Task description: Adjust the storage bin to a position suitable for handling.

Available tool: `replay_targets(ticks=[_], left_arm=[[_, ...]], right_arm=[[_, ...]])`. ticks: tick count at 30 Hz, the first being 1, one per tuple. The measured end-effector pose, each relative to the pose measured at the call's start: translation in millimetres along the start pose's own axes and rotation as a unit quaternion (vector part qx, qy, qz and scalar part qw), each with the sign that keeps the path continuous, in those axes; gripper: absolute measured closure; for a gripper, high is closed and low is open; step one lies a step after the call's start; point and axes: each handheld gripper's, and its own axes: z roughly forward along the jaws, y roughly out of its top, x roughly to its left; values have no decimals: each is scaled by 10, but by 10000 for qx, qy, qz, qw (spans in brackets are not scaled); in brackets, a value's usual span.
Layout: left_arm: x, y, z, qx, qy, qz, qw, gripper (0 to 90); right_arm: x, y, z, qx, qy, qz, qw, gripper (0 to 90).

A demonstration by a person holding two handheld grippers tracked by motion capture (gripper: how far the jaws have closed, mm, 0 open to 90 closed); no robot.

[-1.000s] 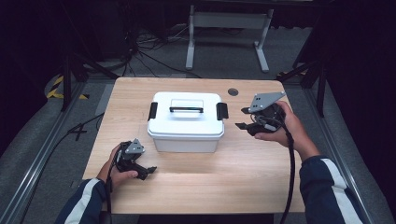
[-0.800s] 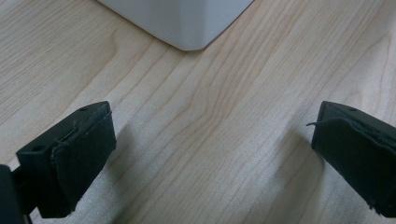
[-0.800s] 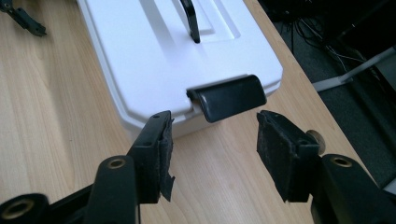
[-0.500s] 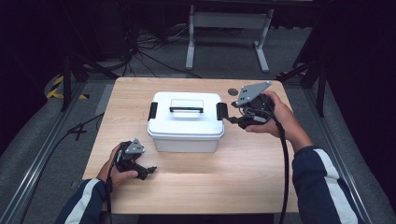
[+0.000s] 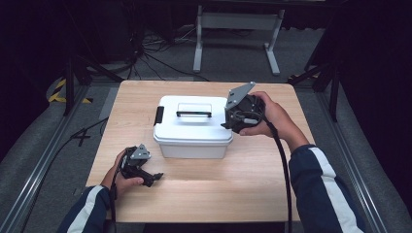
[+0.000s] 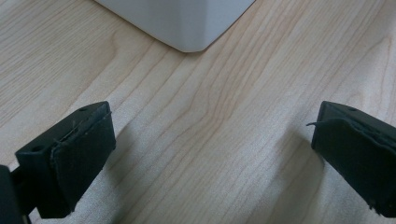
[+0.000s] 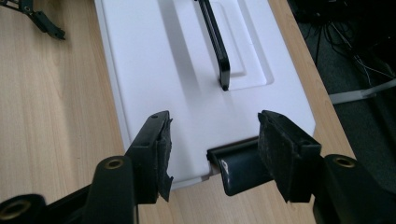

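A white lidded box (image 5: 192, 128) with a black handle (image 5: 194, 114) stands mid-table, and a black latch (image 5: 158, 115) shows on its left end. My right gripper (image 5: 232, 121) hangs at the box's right end. In the right gripper view it (image 7: 215, 126) is open above the lid's edge (image 7: 159, 56), with the right-end latch (image 7: 238, 170) just under its jaws and the handle (image 7: 215, 42) beyond. My left gripper (image 5: 154, 177) rests low at the table's front left. It (image 6: 212, 116) is wide open over bare wood, with a corner of the box (image 6: 182, 18) ahead.
The wooden table (image 5: 272, 194) has open surface in front of the box and to its right. Behind the table stand a metal frame (image 5: 238, 22) and floor cables (image 5: 145, 53). Yellow-black tape (image 5: 58, 90) marks the floor at the left.
My right gripper has moved left and forward from the table's right side to the box's right end, over the latch. The left gripper has stayed in place.
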Motion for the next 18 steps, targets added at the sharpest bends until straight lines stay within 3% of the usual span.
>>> replay_targets(ticks=[7,18], left_arm=[[-3,-1,-2,14,-12,-15,10000,1],[1,1,1,12,-18,3,10000,1]], right_arm=[[8,127,110,80,133,-122,9998,449],[-3,322,247,252,122,-400,9988,485]])
